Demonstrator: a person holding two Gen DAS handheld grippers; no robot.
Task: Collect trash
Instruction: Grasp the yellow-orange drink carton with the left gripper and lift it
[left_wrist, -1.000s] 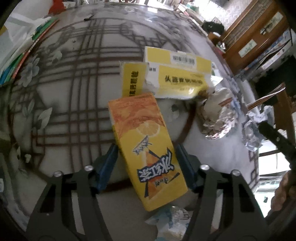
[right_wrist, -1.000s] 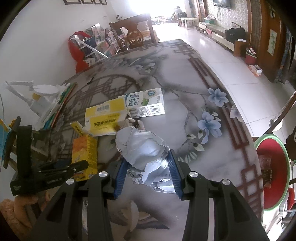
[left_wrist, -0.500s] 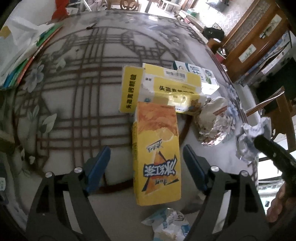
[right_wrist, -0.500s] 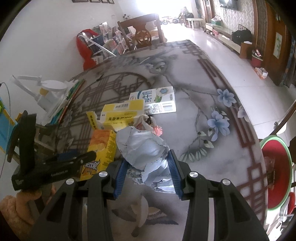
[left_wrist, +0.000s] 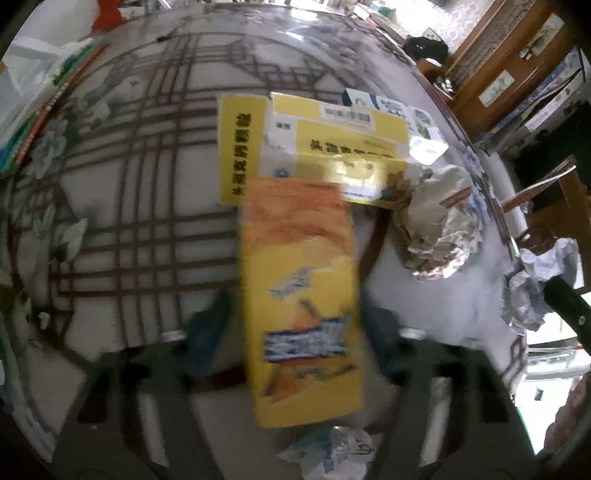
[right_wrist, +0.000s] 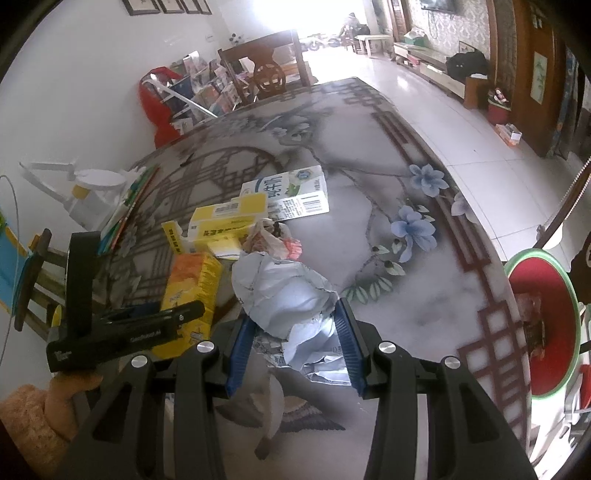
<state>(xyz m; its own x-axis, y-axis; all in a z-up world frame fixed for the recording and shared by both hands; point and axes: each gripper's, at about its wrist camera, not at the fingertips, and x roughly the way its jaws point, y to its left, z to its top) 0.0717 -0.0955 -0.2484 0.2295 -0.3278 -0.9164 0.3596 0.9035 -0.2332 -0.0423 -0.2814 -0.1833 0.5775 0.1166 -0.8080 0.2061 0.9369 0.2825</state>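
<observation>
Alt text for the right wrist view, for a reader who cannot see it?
The right gripper clamps a crumpled grey-white wrapper above a patterned table. Beside it, the left gripper reaches an orange carton; a red bin stands right.

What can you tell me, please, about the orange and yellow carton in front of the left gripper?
The orange and yellow carton is a tall printed paperboard box, orange at its far end, yellow with a blue label near the camera. It lies lengthwise between the jaws of the left gripper, which have just been closing. Its far end meets the yellow medicine box.
</observation>
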